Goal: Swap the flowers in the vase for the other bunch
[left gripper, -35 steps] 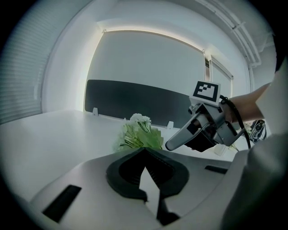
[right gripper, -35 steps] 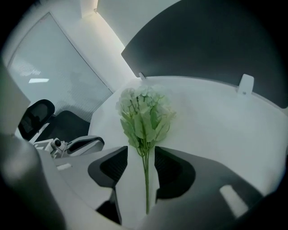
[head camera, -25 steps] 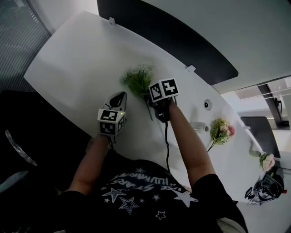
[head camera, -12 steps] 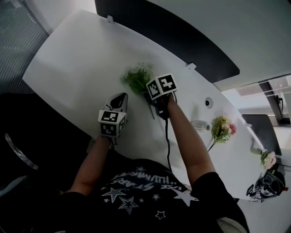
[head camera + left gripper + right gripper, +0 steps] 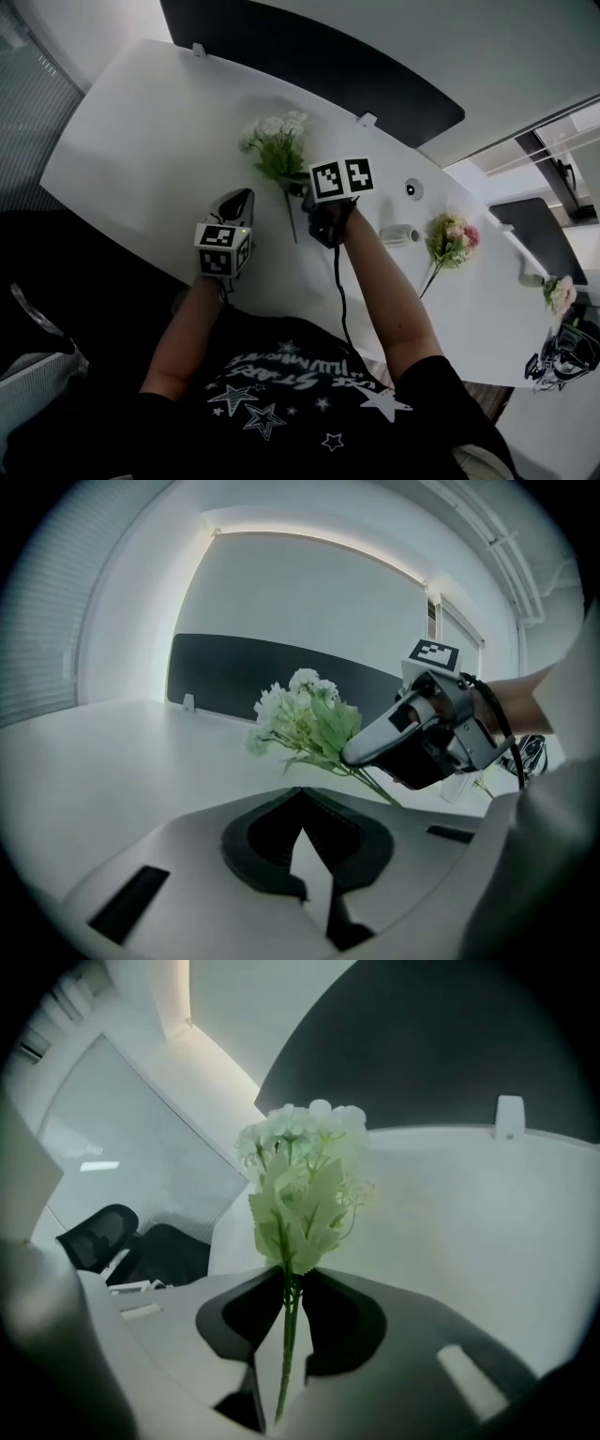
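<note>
Over white table [image 5: 131, 141], centre: right gripper [image 5: 286, 1288] clamped on stems of white-green bunch [image 5: 274, 142], jaws just now closing in, blooms angled upward. Just beside, left gripper [image 5: 302, 808] fully closed, nothing between jaws. Well apart, rightward, pink bunch [image 5: 450, 239] lying on table.

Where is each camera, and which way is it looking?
Head view: on the person's head, looking steeply down at the white table; both forearms show.
Left gripper view: on the left gripper, jaws shut and empty, facing across the table; the right forearm shows.
Right gripper view: on the right gripper, facing the dark partition; its jaws have just been closing on the stems of the white-green bunch.
Shared: head and left gripper views both show the right gripper holding it.
</note>
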`<state>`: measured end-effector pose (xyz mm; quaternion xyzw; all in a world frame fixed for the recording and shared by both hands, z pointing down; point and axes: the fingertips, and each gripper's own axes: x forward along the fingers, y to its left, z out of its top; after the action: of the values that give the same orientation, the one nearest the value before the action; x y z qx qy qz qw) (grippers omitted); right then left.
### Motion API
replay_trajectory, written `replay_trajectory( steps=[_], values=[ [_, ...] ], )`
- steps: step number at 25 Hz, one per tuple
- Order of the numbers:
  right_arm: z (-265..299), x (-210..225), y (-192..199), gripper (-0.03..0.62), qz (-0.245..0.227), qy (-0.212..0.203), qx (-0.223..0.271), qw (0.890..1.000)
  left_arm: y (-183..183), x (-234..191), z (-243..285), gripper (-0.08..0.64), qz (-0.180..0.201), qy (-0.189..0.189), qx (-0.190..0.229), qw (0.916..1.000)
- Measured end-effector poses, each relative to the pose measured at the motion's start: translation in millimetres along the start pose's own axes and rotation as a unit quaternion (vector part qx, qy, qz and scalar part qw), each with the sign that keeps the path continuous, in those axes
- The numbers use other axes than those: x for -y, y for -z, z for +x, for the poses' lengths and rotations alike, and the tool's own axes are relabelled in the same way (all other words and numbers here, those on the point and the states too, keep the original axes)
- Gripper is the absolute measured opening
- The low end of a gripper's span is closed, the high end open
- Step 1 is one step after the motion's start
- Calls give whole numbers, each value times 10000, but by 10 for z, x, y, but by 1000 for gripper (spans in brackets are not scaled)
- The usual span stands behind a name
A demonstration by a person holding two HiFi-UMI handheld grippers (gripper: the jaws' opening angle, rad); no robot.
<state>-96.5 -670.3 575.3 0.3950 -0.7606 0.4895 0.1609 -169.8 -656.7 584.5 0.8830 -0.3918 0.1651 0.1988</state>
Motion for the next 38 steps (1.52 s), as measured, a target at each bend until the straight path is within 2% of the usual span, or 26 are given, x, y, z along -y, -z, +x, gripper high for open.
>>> replay_trajectory(
  steps=[4,11,18,23,27,31,35,36,38],
  values=[
    [-424,-151,-159,64,83,-314,578,9978,-121,235,-44,6,283,17,72,9996],
    [-996,-310,-142,64,-79,-412,1051,9936,-252,802,-147,6,550,304,123,9979],
    [-1817,-324,-128,64,-121,-561,1853,9810,-337,1410,-87,6,808,626,218,9945],
    [-2488,-291,-58,64,-167,-627,2472,9668,-353,1894,-35,6,957,943,306,9905],
    [-2957,-147,34,64,-248,-506,2902,9553,-371,2280,15,6,1082,1206,424,9859],
    [-3452,85,102,64,-248,-375,3473,9367,-422,2725,53,8,1389,1545,603,9763],
    [-3959,368,42,64,-255,-177,3921,9194,-448,3190,120,9,1651,1940,459,9659],
    [-4024,435,23,64,-238,-132,3972,9173,-423,3271,147,19,1698,2045,393,9632],
    [-4059,546,0,64,-220,-60,4075,9129,-322,3370,220,145,1775,2249,267,9577]
  ],
)
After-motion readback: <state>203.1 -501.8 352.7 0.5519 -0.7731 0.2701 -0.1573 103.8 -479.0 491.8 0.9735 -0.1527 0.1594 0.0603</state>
